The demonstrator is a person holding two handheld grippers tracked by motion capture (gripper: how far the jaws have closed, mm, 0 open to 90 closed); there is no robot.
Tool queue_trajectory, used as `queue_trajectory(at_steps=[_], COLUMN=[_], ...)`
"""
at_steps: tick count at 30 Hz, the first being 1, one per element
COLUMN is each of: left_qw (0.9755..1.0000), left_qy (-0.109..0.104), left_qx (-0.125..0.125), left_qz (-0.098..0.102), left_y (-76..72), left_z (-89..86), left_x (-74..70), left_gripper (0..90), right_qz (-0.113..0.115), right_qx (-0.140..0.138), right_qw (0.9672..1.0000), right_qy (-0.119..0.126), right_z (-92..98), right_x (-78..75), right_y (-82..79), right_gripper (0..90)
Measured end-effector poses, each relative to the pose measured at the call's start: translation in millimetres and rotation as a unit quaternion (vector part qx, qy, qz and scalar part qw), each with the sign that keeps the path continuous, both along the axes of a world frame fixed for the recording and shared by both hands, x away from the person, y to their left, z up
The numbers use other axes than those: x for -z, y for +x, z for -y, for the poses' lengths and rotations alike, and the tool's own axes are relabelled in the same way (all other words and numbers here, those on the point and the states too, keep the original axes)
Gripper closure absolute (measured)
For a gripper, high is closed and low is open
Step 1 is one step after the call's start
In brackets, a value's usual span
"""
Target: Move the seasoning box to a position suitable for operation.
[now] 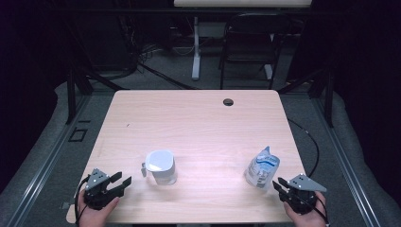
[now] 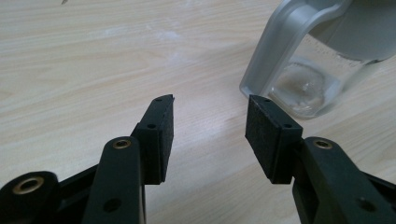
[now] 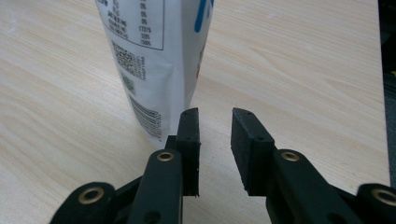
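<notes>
A clear jug (image 1: pixel 161 167) with a white lid and grey handle stands on the wooden table (image 1: pixel 198 123), front left of centre. In the left gripper view the jug (image 2: pixel 313 60) rises at upper right, just beyond my left gripper (image 2: pixel 210 126), which is open and empty. In the high view my left gripper (image 1: pixel 120 182) rests near the front left corner, pointing toward the jug. A white and blue stand-up pouch (image 1: pixel 261 168) sits at the front right. My right gripper (image 1: pixel 279 184) is open just behind it; the pouch (image 3: pixel 154 60) stands left of my right gripper (image 3: pixel 215 135), outside the jaws.
A round cable hole (image 1: pixel 228 101) sits near the table's far edge. Beyond the table stand a dark chair (image 1: pixel 248 42) and a white desk leg (image 1: pixel 195 47). A black cable (image 1: pixel 309 142) hangs off the right side.
</notes>
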State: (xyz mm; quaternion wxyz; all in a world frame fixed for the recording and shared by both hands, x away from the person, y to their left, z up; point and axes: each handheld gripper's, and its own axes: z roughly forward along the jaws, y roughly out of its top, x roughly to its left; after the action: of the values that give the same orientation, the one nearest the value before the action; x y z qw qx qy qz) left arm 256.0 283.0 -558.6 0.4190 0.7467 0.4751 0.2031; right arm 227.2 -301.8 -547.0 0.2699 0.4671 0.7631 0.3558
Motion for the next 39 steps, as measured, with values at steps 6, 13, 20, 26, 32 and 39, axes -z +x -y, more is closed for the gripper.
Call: queue_trajectory(at_steps=[6, 13, 20, 26, 32, 39], left_qw=[0.9999, 0.9999, 0.9995, 0.9984, 0.9983, 0.9972], left_qy=[-0.001, -0.003, 0.01, 0.025, 0.026, 0.042], left_qx=[0.009, 0.014, 0.028, 0.051, 0.052, 0.062], left_qz=[-0.005, -0.009, -0.014, -0.005, -0.009, -0.005], left_y=[1.8, 1.3, 5.9, 9.1, 16.3, 29.2], left_z=[3.5, 5.3, 9.5, 21.3, 32.5, 50.0], left_x=[-0.1, -1.4, -10.6, -20.1, -13.2, -11.6], left_gripper=[52.0, 52.7, 55.0, 54.8, 52.4, 52.5], right_qz=[-0.001, 0.004, 0.001, 0.015, 0.015, 0.01], right_qx=[-0.006, 0.001, 0.028, 0.03, 0.016, 0.021], right_qw=[1.0, 0.9995, 0.9983, 0.9985, 0.9995, 0.9991], right_qy=[-0.005, 0.032, 0.051, 0.044, 0.023, 0.036], right_z=[1.1, 11.5, 9.1, 3.2, -0.7, 8.4], right_x=[1.5, -3.3, -5.5, -9.8, -10.5, -8.0], right_y=[1.2, -1.6, -0.4, 1.6, 1.3, 0.2], right_gripper=[71.1, 63.9, 63.8, 65.5, 66.3, 65.9])
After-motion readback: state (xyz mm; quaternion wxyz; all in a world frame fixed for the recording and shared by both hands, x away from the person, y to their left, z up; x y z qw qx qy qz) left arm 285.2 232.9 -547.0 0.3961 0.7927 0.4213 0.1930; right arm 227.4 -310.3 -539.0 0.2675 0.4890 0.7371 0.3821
